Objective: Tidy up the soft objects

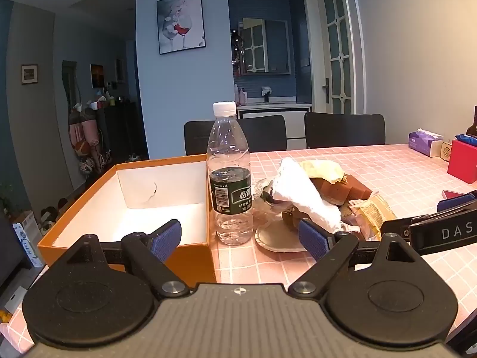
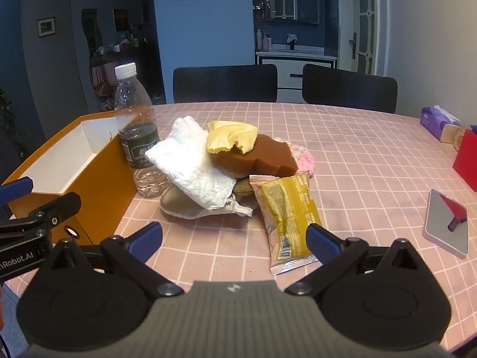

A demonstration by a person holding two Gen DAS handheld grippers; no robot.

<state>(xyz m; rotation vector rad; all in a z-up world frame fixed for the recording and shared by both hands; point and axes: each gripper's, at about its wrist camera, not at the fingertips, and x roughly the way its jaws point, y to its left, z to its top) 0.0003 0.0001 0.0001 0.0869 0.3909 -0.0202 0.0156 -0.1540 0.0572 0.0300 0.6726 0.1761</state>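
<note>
A pile of soft things lies on the pink checked table [image 2: 357, 155]: a white crumpled pack [image 2: 190, 161], a yellow cloth [image 2: 229, 137] on a brown sponge [image 2: 253, 158], a pink knitted piece [image 2: 304, 156], a beige pad [image 2: 179, 203] underneath, and a yellow snack packet [image 2: 287, 211]. An open orange box [image 2: 98, 179] with a white, empty inside stands to the left. My right gripper [image 2: 234, 238] is open, just short of the pile, its right finger by the packet. My left gripper [image 1: 240, 235] is open, straddling the box corner [image 1: 190, 250] and a water bottle [image 1: 229, 173].
The plastic water bottle [image 2: 137, 131] stands between box and pile. A phone [image 2: 447, 223] lies at the right. A red box [image 2: 465, 161] and a tissue pack [image 2: 438, 122] sit at the far right. Two black chairs [image 2: 226, 83] stand behind the table.
</note>
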